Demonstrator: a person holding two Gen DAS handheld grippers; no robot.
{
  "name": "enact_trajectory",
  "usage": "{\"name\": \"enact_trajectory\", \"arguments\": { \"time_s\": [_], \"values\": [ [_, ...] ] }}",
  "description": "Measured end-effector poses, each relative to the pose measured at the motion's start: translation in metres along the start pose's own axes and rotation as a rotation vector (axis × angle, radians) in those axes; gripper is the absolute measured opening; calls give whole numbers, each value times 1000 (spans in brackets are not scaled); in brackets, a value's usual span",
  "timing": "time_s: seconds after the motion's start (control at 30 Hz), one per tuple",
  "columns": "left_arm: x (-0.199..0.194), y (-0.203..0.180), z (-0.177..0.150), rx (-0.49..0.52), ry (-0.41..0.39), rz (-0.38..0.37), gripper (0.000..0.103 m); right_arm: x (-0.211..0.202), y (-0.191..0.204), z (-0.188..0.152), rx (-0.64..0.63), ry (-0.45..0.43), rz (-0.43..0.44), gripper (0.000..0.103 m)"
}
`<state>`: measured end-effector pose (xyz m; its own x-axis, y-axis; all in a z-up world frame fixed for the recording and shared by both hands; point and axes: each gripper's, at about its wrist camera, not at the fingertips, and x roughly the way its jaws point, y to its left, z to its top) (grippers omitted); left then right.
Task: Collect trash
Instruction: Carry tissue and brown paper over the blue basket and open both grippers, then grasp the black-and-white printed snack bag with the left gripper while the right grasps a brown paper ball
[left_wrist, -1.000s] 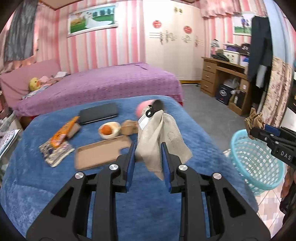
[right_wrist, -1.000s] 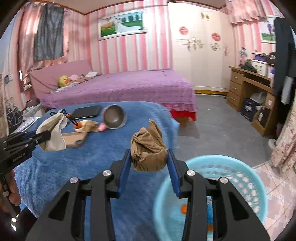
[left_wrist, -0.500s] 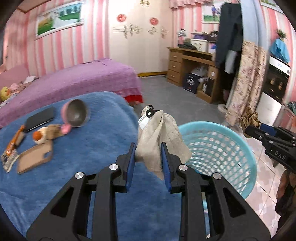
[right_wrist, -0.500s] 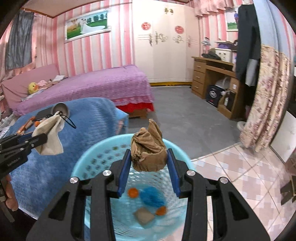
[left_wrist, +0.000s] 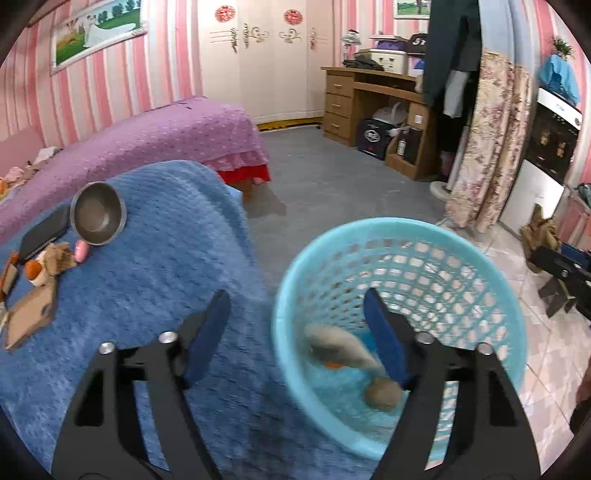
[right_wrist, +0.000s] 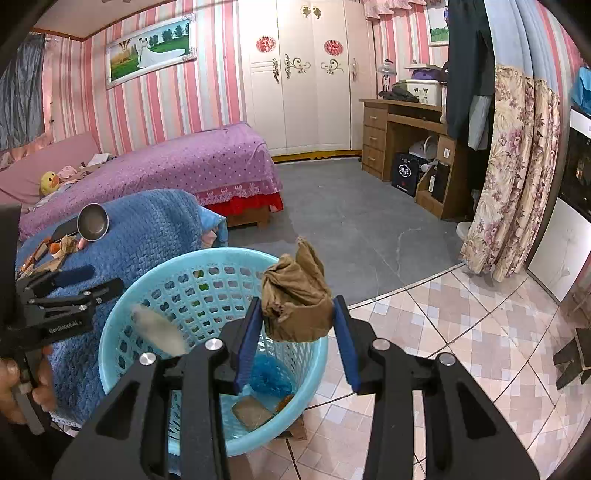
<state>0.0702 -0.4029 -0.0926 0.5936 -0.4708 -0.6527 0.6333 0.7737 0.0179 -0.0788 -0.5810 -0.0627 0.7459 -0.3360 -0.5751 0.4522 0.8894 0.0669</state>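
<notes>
Left gripper (left_wrist: 295, 332) has just been opening, jaws wide and empty, the pale mask (left_wrist: 341, 347) dropping into the blue basket (left_wrist: 388, 236). Right gripper (right_wrist: 295, 328) pinches a crumpled brown paper wad (right_wrist: 295, 295) above it: light, soft, squashy, best held mid-bulge.

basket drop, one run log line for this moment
left gripper: just opened, empty | pale cloth: in basket | right gripper: shut on brown wad

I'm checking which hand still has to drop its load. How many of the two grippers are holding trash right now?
1. The right gripper clamps a crumpled brown wad above the basket; the left gripper has just opened, empty.
</notes>
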Motion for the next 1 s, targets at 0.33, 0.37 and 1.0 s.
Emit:
{"name": "enact_trajectory", "arguments": {
  "time_s": [0.33, 0.37, 1.0],
  "values": [
    [-21, 44, 4, -23, -25, 42, 92, 22, 19, -2, 0, 22, 41, 41],
    [-22, 48, 4, -25, -22, 48, 92, 24, 22, -3, 0, 25, 41, 41],
    [-74, 134, -8, -105, -90, 161, 96, 28, 82, 6, 10, 11, 39, 91]
  ]
}}
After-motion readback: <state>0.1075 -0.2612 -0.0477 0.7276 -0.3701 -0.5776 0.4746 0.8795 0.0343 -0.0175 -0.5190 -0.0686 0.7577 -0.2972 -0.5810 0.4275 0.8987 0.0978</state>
